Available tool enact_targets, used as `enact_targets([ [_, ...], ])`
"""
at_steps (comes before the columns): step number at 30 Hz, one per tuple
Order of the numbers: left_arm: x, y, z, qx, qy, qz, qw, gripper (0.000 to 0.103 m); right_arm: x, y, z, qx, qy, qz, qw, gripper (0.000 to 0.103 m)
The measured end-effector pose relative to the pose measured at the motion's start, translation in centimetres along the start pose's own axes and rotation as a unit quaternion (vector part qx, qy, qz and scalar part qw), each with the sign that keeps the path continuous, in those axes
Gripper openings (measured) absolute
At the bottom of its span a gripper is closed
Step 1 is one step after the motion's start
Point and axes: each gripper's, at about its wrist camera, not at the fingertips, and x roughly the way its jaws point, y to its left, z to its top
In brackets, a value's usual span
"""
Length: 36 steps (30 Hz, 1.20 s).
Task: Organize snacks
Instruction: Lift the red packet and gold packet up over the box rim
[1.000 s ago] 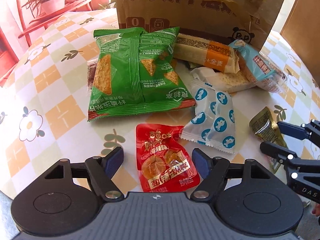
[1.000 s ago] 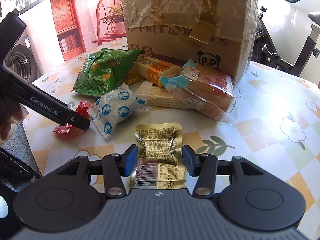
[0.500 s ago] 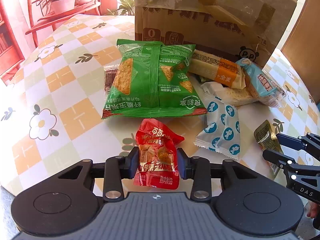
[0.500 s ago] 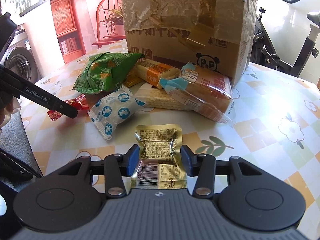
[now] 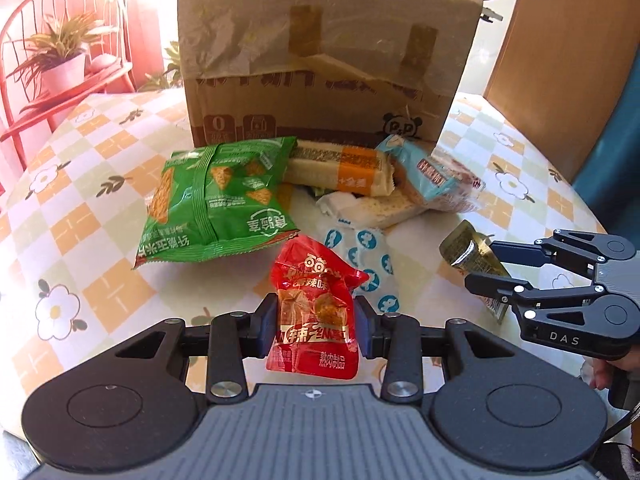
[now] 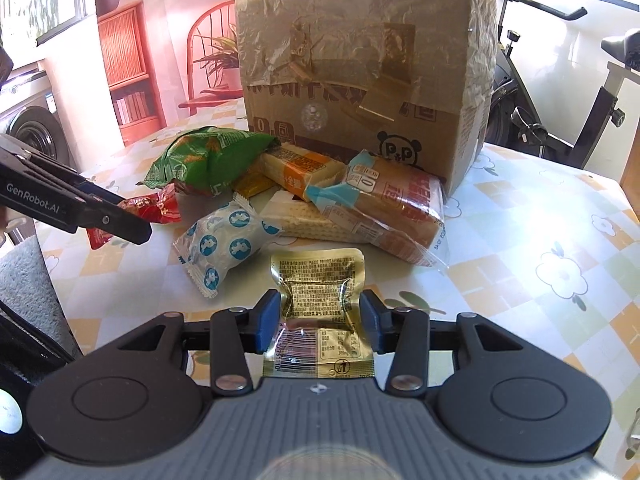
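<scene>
With each gripper's fingers clamped on a packet — left gripper (image 5: pixel 316 330) on the red pouch (image 5: pixel 314 312), lifted off the bench (image 5: pixel 80 216), right gripper (image 6: pixel 318 322) on the gold sachet (image 6: pixel 320 304) at the bench's near edge — picking is in hand; next, probably carry both to the cardboard box (image 5: pixel 320 52) at the far side.

The box (image 5: pixel 320 60) loses its top to the frame edge in the left view. A yellow pack (image 6: pixel 252 184) is mostly buried under the green bag (image 6: pixel 208 156) and biscuits. Print on the gold pouch (image 6: pixel 316 280) is too small to read.
</scene>
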Motion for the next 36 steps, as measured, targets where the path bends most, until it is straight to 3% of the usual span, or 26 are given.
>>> enact_targets([
  [9,-2.1,-0.4,1.1,0.005,-0.066,0.006,0.9978,0.042,-0.2,0.9,1.8,-0.024,-0.027,0.024,0.999,0.046],
  [20,-4.5,1.1,5.3,-0.017,-0.145,0.044,0.9883,0.042,-2.2,1.3,7.5,-0.036,-0.107,0.026,0.993,0.046],
  [30,-6.4,2.6,13.7,-0.015,-0.246,0.055,0.9676,0.042,-4.0,-0.4,17.2,-0.061,-0.191,-0.008,0.98,0.046],
  [36,-4.6,2.7,20.2,-0.021,-0.266,0.047,0.9627,0.042,-1.7,-2.7,23.3,-0.08,-0.193,-0.034,0.977,0.046],
])
